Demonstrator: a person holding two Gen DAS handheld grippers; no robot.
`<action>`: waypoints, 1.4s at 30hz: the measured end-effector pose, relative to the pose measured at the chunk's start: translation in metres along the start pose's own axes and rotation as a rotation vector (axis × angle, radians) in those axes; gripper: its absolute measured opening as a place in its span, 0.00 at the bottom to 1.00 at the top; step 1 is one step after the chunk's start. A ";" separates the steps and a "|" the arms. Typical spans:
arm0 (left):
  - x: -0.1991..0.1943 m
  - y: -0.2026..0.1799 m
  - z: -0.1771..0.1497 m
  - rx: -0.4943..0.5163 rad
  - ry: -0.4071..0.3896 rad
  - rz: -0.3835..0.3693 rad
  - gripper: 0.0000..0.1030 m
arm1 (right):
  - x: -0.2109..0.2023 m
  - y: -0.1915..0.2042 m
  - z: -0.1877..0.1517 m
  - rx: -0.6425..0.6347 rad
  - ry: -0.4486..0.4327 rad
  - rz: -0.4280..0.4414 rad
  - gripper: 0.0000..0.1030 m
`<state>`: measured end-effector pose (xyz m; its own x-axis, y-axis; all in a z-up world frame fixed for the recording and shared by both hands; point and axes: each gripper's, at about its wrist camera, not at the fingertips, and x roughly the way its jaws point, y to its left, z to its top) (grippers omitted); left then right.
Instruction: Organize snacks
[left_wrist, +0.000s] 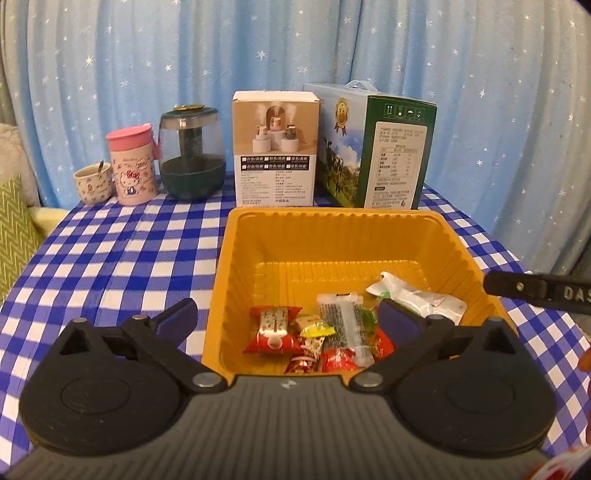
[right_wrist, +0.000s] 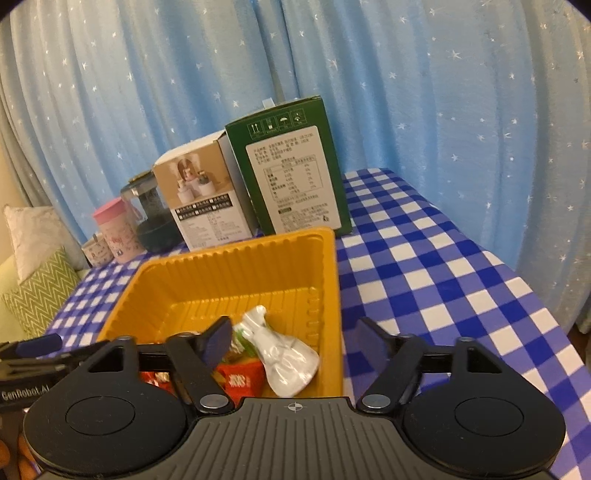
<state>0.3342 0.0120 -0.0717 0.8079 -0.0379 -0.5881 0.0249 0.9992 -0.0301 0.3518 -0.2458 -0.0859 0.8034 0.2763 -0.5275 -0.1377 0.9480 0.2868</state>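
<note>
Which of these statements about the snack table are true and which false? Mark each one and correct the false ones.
1. The snacks lie in an orange tray. True.
2. The left gripper is clamped on a red packet. False: its jaws stand wide apart, with nothing pressed between them.
3. The white packet lies on the tablecloth. False: it is inside the tray.
4. A green box stands behind the tray. True.
5. The pink cup stands right of the green box. False: it stands far to its left.
</note>
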 end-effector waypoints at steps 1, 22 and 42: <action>-0.002 0.001 -0.002 -0.005 0.002 -0.004 1.00 | -0.003 0.000 -0.002 -0.003 0.003 -0.001 0.78; -0.125 -0.005 -0.070 -0.077 0.022 0.007 1.00 | -0.110 0.020 -0.061 -0.004 0.090 -0.036 0.92; -0.282 -0.035 -0.087 -0.109 0.031 0.044 1.00 | -0.264 0.055 -0.081 -0.059 0.093 -0.031 0.92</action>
<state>0.0549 -0.0129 0.0248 0.7883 0.0045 -0.6152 -0.0763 0.9930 -0.0904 0.0856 -0.2540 0.0043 0.7511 0.2576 -0.6079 -0.1499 0.9632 0.2230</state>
